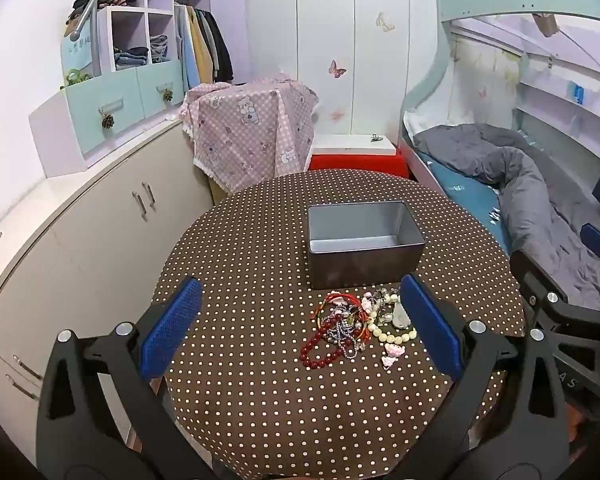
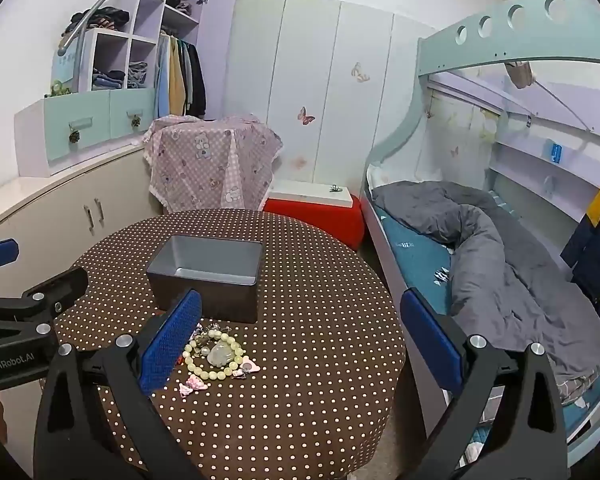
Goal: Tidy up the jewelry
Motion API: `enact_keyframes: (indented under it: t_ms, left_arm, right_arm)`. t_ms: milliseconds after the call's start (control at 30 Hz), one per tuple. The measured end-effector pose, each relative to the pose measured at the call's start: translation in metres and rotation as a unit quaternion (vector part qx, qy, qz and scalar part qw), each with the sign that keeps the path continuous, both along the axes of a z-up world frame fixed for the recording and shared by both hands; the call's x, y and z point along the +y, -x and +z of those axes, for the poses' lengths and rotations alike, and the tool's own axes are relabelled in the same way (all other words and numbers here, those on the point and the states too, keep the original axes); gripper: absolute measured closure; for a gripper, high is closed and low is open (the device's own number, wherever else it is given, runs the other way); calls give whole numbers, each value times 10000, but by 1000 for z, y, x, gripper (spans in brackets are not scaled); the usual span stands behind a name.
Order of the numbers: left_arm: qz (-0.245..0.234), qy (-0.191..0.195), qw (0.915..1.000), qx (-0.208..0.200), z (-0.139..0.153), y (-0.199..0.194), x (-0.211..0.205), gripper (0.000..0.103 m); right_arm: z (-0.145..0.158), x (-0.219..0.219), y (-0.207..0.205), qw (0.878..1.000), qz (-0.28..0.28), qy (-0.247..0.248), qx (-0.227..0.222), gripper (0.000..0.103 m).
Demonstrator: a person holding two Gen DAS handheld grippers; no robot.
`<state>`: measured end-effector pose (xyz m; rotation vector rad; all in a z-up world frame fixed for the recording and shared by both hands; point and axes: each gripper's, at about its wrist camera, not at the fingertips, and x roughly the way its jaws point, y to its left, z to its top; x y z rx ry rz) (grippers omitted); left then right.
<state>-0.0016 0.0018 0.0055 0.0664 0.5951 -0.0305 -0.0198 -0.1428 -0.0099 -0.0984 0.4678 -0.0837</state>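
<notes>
A pile of jewelry (image 1: pixel 354 326) lies on the round brown polka-dot table (image 1: pixel 260 380), just in front of an empty grey metal box (image 1: pixel 364 242). It holds a red bead bracelet (image 1: pixel 320 350), a pale bead bracelet (image 1: pixel 394 330), red cords and small pink charms. My left gripper (image 1: pixel 300 328) is open and empty, hovering above the table with the pile near its right finger. In the right wrist view the pale bracelet (image 2: pixel 214 356) and the box (image 2: pixel 206 276) show. My right gripper (image 2: pixel 300 344) is open and empty, to the right of the pile.
A low cupboard (image 1: pixel 80 240) runs along the left. A bed with a grey duvet (image 2: pixel 500 264) is close on the right. A pink-cloth-covered stand (image 1: pixel 248 136) and a red stool with a white box (image 1: pixel 356 156) stand behind the table.
</notes>
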Motion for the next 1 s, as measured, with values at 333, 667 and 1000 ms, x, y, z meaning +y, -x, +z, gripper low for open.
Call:
enact_keyframes:
  t_ms: [333,667,1000]
  left_arm:
    - [9,15,10000,-22,1,1,2,6]
    - [-5,34,10000,-35,0,4,5,6]
    - [1,29,10000,-32,0,4,4,6]
  right_arm:
    - [4,-2,5,10000,37,-39,-36,7]
    - [3,-2,7,10000,46,-72,-38,7]
    - [3,-3,8,9999,61,-98,-16,7]
